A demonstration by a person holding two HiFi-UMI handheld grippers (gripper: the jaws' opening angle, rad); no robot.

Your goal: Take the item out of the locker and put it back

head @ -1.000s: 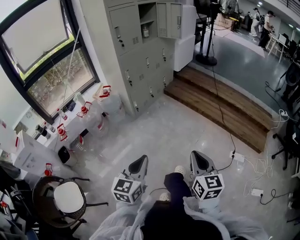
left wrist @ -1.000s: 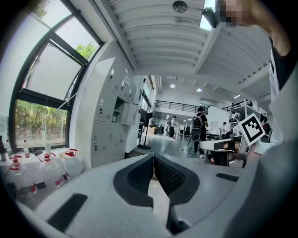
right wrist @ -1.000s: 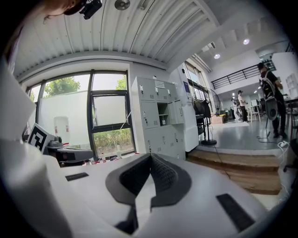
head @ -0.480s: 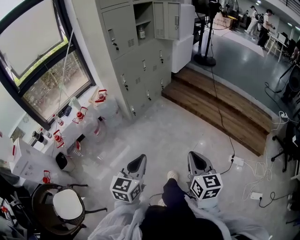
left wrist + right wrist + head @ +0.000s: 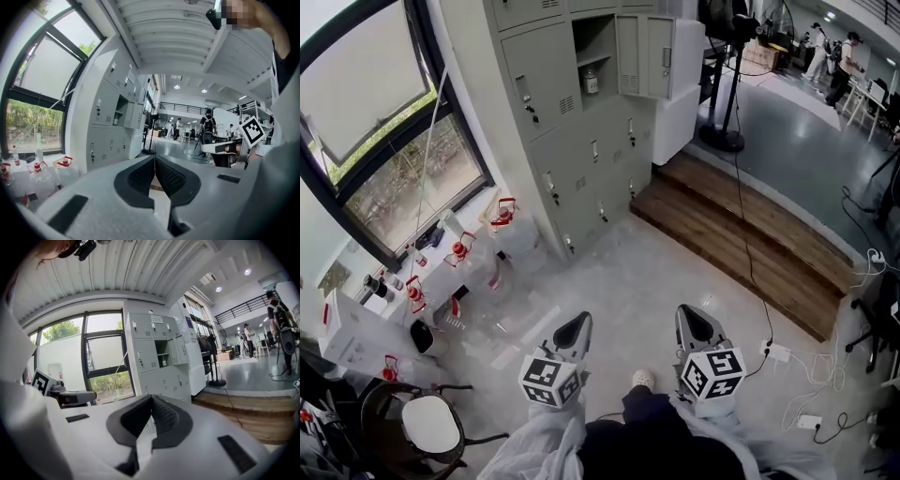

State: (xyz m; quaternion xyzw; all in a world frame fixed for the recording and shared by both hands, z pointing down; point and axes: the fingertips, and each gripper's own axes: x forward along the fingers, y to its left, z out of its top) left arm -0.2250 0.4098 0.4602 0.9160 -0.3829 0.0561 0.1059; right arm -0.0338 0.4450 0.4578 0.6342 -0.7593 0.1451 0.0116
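- In the open compartment of the locker sits the item (a small jar, seemingly), well apart from both grippers.
- Left gripper and right gripper: jaws together, empty.
- The approach seems in hand; next, open a jaw pair and reach in.

Pale grey lockers stand over a light, marbled floor beside a brown wooden step. Clear jugs carry red handles. The left gripper and right gripper are white with black pads and black-and-white square markers. A dark-framed chair has a white seat.
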